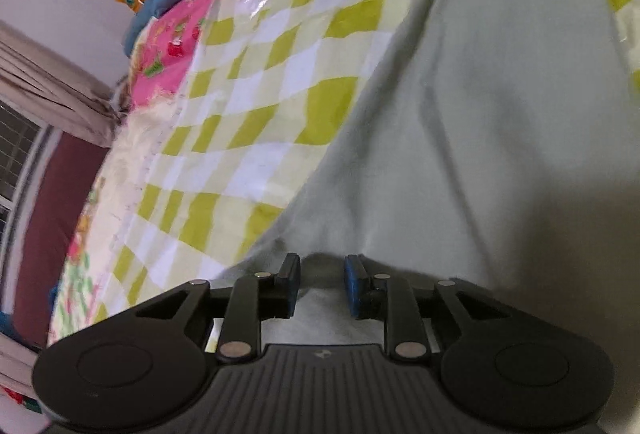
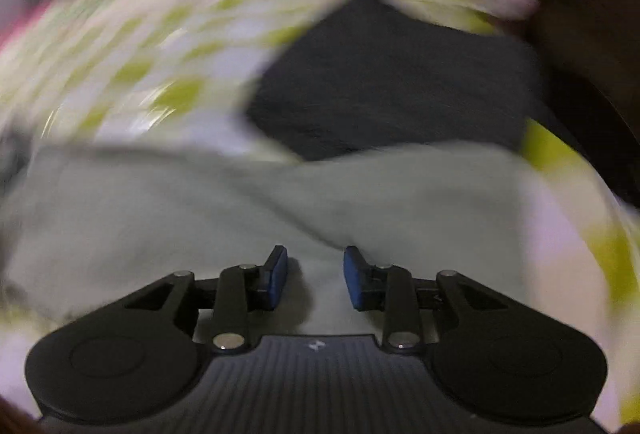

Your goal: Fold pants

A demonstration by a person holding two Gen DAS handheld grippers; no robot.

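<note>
Right tool (image 2: 316, 276) over motion-blurred pants (image 2: 200, 210)

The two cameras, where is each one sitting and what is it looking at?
Left wrist: sits on the left tool, looking down along its open fingers at pale pants on a checked sheet; no hand shows.
Right wrist: sits on the right tool, looking down, blurred, at the pants with a dark folded garment beyond; no hand shows.
Shared: both see the pants, the checked sheet and the dark garment.
</note>
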